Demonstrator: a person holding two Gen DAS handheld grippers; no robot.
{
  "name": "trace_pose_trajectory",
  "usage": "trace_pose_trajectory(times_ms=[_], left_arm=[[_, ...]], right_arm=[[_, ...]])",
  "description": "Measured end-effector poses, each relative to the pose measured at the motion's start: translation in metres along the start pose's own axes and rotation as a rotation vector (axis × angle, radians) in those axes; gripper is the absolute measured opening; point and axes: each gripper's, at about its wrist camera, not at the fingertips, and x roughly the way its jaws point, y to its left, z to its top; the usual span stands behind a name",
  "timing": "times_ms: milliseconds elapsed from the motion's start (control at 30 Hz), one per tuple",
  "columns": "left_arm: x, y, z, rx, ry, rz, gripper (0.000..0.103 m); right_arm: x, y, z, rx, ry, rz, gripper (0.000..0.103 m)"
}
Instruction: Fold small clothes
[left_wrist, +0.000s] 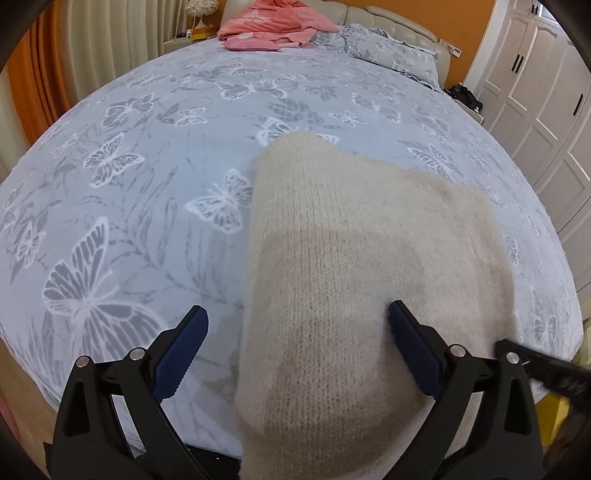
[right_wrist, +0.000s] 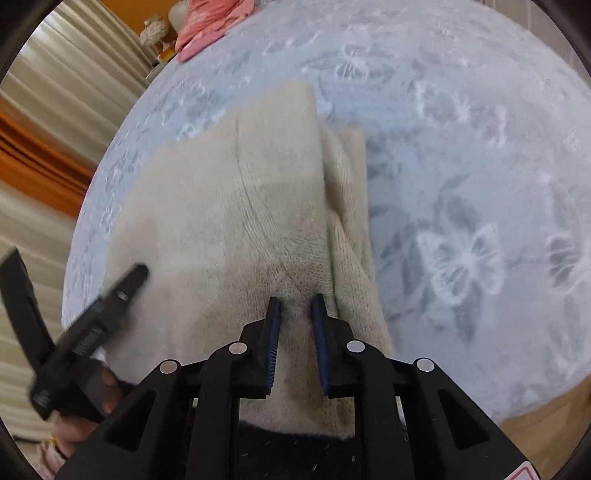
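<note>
Crowding the sweater (left_wrist: 332, 258), pink blanket (left_wrist: 273, 26) (blurry, maybe) lies well apart.

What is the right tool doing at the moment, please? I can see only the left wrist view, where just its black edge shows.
Observer: The right tool is closed on a raised ridge of the beige knit garment, pinched between its blue pads.
Operator: Thank you. Is anything lying along the garment's edge on that side?
Observer: Yes, a folded strip of the same knit, possibly a sleeve, lies along the garment's right edge.
Operator: And does my left tool show there?
Observer: Yes, the left tool shows blurred at the lower left, its fingers spread apart over the garment.
</note>
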Motion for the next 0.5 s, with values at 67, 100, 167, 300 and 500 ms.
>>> trace_pose_trajectory(times_ms=[67,100,167,300,500], left_arm=[[-0.005,0.001,0.000,-0.002,0.002,0.013,0.096],[-0.010,0.001,-0.001,-0.005,0.001,0.017,0.095],[-0.020,-0.001,-0.004,0.001,-0.004,0.022,0.094],[-0.031,-0.004,-0.017,0.030,0.018,0.030,0.094],[-0.045,0.009,-0.018,-0.039,0.089,0.002,0.094]], right_arm=[[-0.030,0.014,0.004,-0.013,-0.072,0.013,0.022],[-0.038,0.017,-0.002,-0.026,-0.082,0.022,0.022],[-0.038,0.023,-0.006,-0.057,-0.061,0.013,0.022],[0.022,0.015,-0.031,-0.047,0.113,-0.029,0.010],[-0.034,0.023,-0.034,0.000,-0.022,0.023,0.019]])
